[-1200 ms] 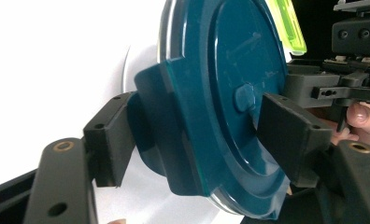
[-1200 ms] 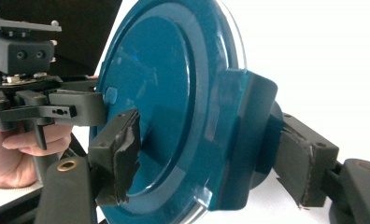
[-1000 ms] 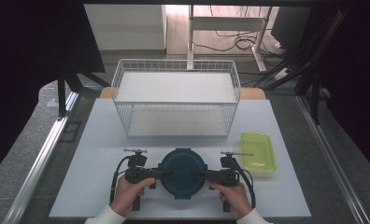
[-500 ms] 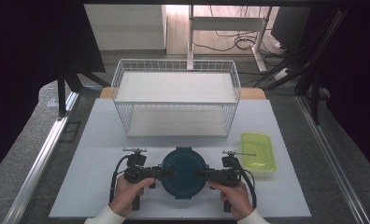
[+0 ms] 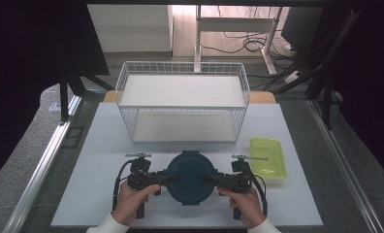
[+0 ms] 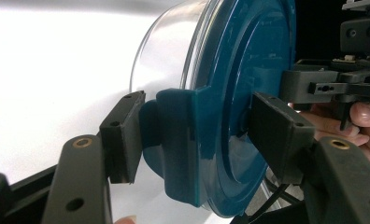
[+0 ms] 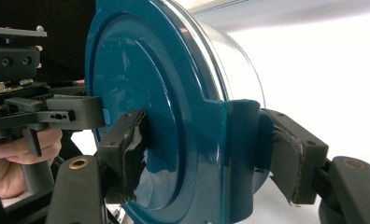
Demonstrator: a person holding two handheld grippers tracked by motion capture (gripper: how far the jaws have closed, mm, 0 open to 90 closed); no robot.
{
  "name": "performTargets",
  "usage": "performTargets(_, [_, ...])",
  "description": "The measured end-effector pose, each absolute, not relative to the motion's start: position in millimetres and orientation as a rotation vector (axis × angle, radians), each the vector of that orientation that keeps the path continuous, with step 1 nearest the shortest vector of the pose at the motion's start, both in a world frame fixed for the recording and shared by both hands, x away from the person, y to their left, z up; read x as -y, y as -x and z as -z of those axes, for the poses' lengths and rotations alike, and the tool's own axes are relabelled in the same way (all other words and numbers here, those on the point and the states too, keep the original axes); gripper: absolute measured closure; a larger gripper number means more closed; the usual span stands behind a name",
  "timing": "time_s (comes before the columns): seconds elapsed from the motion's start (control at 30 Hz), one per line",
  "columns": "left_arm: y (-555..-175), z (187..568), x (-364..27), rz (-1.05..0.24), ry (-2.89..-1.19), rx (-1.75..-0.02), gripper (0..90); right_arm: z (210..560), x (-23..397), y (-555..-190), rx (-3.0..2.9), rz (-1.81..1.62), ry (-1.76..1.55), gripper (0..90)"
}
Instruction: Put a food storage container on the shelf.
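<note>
the round container (image 5: 190, 175) sits at the worktop's (image 5: 103, 145) near edge, directly between the 2 grippers. left gripper (image 5: 173, 178) and right gripper (image 5: 207, 177) each clamp 1 of its opposite lid latches, both hands equally close.

Two grippers, left (image 5: 173, 178) and right (image 5: 208, 178), are being held by two hands (image 5: 134, 200) (image 5: 244, 204) on one white table (image 5: 93, 160). One round container (image 6: 174, 60) with one blue lid (image 5: 190, 175) is being shown, alongside one wire basket (image 5: 183, 104) and one yellow-green tray (image 5: 268, 157).
</note>
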State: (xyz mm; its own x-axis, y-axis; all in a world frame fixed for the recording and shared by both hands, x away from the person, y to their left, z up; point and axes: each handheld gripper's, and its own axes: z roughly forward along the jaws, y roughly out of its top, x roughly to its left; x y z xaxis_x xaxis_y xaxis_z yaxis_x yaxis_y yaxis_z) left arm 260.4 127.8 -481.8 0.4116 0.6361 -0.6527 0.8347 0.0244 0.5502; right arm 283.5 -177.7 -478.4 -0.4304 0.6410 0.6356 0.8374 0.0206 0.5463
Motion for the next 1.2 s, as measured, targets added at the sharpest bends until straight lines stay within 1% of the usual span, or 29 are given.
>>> performTargets(0.33, [-263,474,-130,0.240,-1.677,-1.289,38.3,468,176,-287,2.118,1.391,1.519,33.5])
performTargets(0.67, [-276,457,-132,0.214,-1.665,-1.282,38.3,451,173,-302,2.142,1.421,1.492,33.6])
performTargets(1.2, [-289,434,-134,0.188,-1.665,-1.242,38.6,428,172,-313,2.144,1.487,1.493,33.9])
